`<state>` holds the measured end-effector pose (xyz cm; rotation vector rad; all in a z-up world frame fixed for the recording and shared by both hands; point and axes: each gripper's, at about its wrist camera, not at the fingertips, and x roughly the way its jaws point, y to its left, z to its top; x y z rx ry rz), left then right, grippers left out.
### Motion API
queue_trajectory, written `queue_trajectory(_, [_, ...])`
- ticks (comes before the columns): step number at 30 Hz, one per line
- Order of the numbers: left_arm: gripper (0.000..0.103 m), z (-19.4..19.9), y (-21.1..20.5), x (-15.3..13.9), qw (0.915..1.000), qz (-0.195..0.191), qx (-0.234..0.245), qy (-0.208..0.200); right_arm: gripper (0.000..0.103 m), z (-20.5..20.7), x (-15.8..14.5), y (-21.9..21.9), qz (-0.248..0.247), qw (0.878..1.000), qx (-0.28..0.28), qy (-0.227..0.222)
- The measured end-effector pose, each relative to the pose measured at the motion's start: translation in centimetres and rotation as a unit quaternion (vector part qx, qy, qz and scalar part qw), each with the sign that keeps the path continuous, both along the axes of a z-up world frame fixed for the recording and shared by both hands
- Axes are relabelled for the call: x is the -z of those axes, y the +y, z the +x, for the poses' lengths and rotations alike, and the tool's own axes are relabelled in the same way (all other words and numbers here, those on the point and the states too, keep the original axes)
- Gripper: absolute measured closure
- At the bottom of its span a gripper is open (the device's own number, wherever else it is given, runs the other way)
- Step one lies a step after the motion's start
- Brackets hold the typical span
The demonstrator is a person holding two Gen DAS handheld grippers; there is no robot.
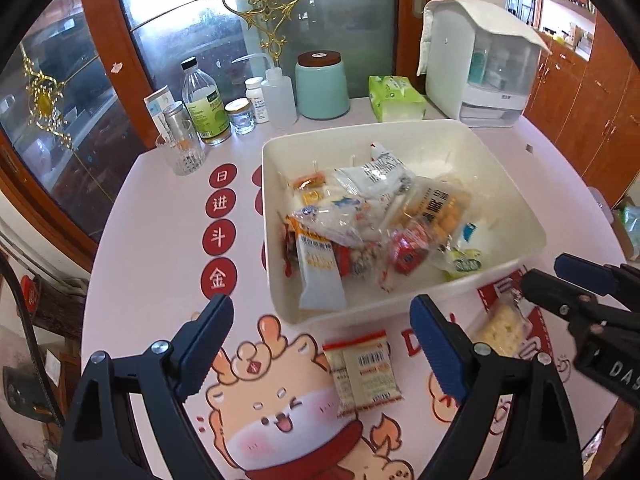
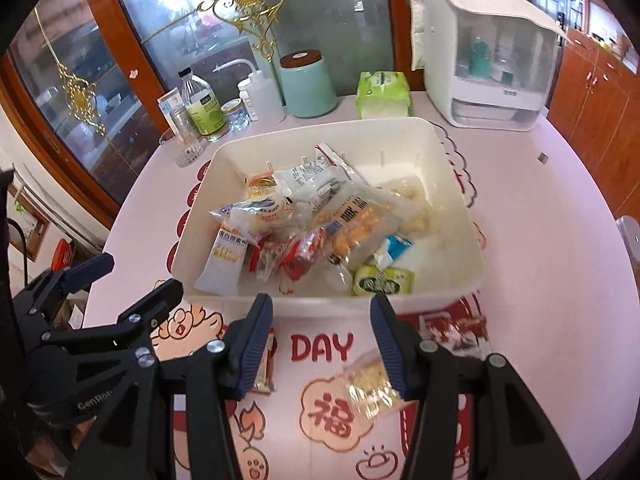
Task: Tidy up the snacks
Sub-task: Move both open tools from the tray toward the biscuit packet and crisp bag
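Note:
A white bin (image 1: 400, 304) (image 2: 456, 184) holds several snack packets. On the table in front of it lie a beige barcode packet (image 1: 366, 368), partly hidden behind my right gripper's left finger in the right wrist view (image 2: 266, 364), and a clear packet of yellow crackers (image 1: 500, 330) (image 2: 370, 386). A third clear red-trimmed packet (image 2: 456, 330) lies further right. My left gripper (image 1: 322, 330) is open and empty above the barcode packet. My right gripper (image 2: 322, 338) is open, empty, with the cracker packet by its right finger.
Bottles, jars and a glass (image 1: 184, 152) stand at the table's back left, with a teal canister (image 1: 322, 86), a green tissue pack (image 1: 394, 98) and a white covered dispenser (image 1: 480, 64). Glass cabinet doors stand behind. The pink printed tablecloth (image 1: 160, 240) covers the table.

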<state>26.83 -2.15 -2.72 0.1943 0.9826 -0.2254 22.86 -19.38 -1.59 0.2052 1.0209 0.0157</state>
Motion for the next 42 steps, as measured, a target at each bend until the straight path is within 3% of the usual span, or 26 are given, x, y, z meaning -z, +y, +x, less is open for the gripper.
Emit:
queue_trajectory(5, [0.014, -1.5, 0.9, 0.0, 0.9996, -0.027, -0.005, 0.012, 0.051, -2.4, -0.7, -1.5, 0.010, 1.000, 0.012, -0.009])
queue_trajectory(13, [0.014, -3.1, 2.0, 1.4, 0.9993, -0.029, -0.013, 0.021, 0.051, -5.1, 0.0, -3.5, 0.011, 1.000, 0.029, -0.001])
queue_trajectory(23, [0.014, -3.4, 2.1, 7.3, 0.9966, -0.011, -0.028, 0.077, 0.051, -5.8, 5.4, -6.8, 0.043, 0.994, 0.072, 0.064])
queue_trajectory(27, [0.014, -3.1, 1.3, 9.7, 0.9949, -0.001, -0.028, 0.097, 0.051, -5.4, 8.9, -7.6, 0.088, 0.985, 0.110, 0.100])
queue_trajectory(34, [0.014, -1.8, 0.4, 12.8, 0.9915, 0.005, -0.040, 0.124, 0.049, -3.5, 13.4, -8.8, 0.182, 0.955, 0.188, 0.137])
queue_trajectory(38, [0.014, -1.0, 0.0, 13.9, 0.9899, 0.004, -0.050, 0.132, 0.046, -2.1, 14.2, -8.0, 0.166, 0.953, 0.205, 0.148])
queue_trajectory(42, [0.014, -0.5, -0.3, 14.7, 0.9880, 0.000, -0.059, 0.142, 0.043, -0.7, 14.4, -6.6, 0.125, 0.960, 0.201, 0.152])
